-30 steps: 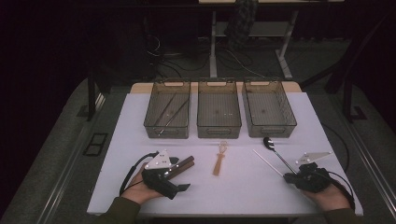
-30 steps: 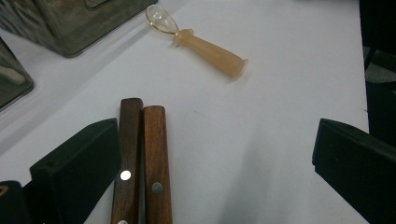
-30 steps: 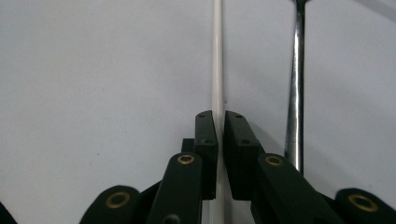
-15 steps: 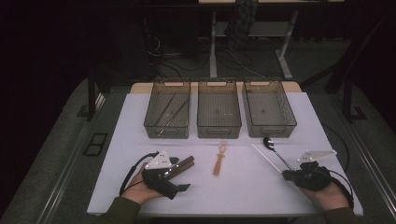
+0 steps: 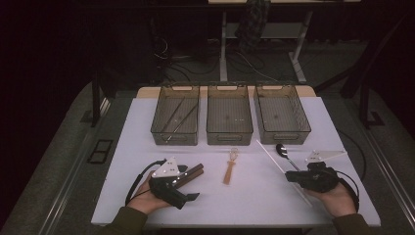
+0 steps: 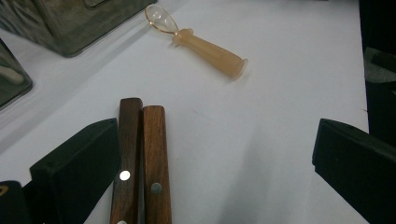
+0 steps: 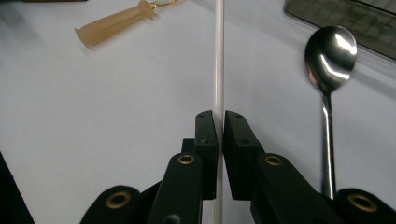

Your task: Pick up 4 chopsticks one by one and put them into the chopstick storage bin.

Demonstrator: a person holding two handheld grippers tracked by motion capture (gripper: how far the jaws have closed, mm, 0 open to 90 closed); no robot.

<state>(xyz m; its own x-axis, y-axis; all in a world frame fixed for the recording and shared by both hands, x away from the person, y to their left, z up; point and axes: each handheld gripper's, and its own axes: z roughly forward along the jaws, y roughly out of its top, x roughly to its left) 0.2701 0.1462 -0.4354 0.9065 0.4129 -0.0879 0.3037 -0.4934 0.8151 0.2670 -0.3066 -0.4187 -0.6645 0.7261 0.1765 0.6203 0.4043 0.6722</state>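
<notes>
My right gripper (image 7: 220,122) is shut on a thin white stick (image 7: 218,56) that runs straight ahead from its jaws over the white table. In the high view that gripper (image 5: 291,176) is at the front right, and the stick (image 5: 271,159) slants toward the bins. A metal spoon (image 7: 329,56) lies just right of the stick. My left gripper (image 6: 215,140) stands open at the front left (image 5: 192,183). Two wooden handles (image 6: 140,158) lie side by side against its left jaw, unpinched. A small tan-handled spoon (image 6: 210,50) lies mid-table.
Three smoky plastic bins stand in a row at the back: left (image 5: 174,139), middle (image 5: 229,141), right (image 5: 282,139). The left bin holds long utensils. The white table mat (image 5: 122,147) ends close in front of both hands, with dark floor around it.
My right gripper has edged slightly left and away with the white stick still in it. The left hand has stayed put.
</notes>
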